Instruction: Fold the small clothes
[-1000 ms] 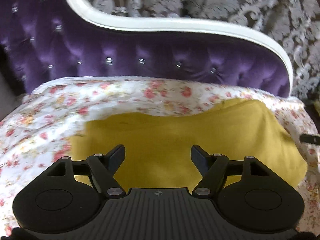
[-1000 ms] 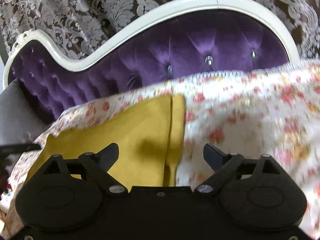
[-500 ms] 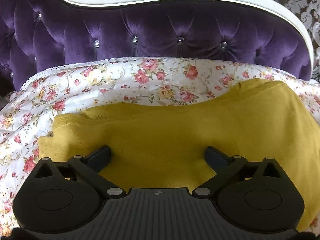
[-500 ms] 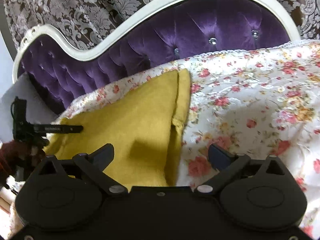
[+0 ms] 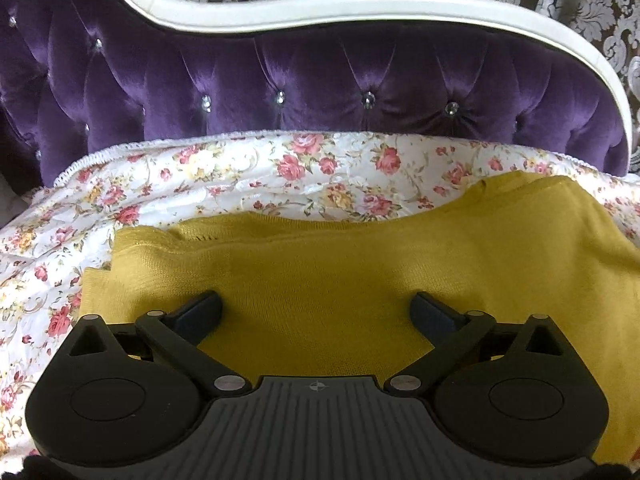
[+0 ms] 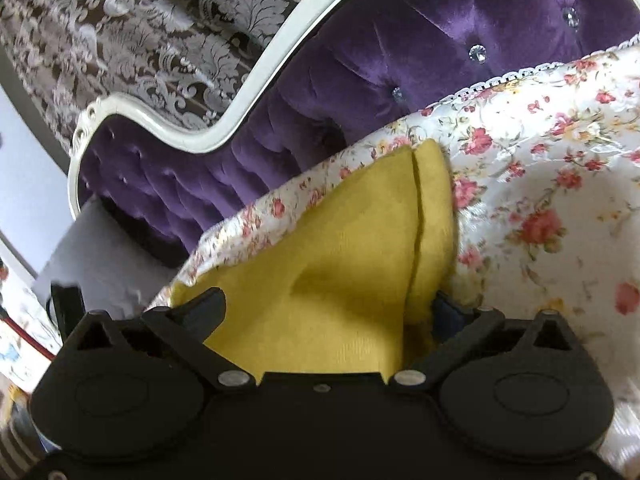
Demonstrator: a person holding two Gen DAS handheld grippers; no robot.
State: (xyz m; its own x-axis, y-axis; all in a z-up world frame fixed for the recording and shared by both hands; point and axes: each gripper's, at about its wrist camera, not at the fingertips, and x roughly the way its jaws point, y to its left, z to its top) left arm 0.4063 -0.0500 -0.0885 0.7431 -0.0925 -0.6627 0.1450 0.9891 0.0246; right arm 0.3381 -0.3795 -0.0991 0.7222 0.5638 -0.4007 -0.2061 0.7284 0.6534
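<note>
A mustard-yellow knit garment (image 5: 360, 272) lies folded on a floral bedspread (image 5: 240, 176); it also shows in the right wrist view (image 6: 340, 248), with a folded edge running down its right side. My left gripper (image 5: 318, 312) is open and empty, low over the garment's near part. My right gripper (image 6: 330, 310) is open, jaws wide, right over the garment's near right corner; the cloth covers part of its right finger (image 6: 448, 312). Whether the cloth lies between the jaws I cannot tell.
A purple tufted headboard (image 5: 320, 80) with a white curved frame (image 5: 360, 8) stands behind the bed, also in the right wrist view (image 6: 400, 60). A brown damask curtain (image 6: 140, 32) hangs behind it. A grey surface (image 6: 100, 252) lies left of the bed.
The left gripper has opened wider and settled over the garment. The right gripper has moved down and left onto the garment's right corner, whose cloth now covers its right finger.
</note>
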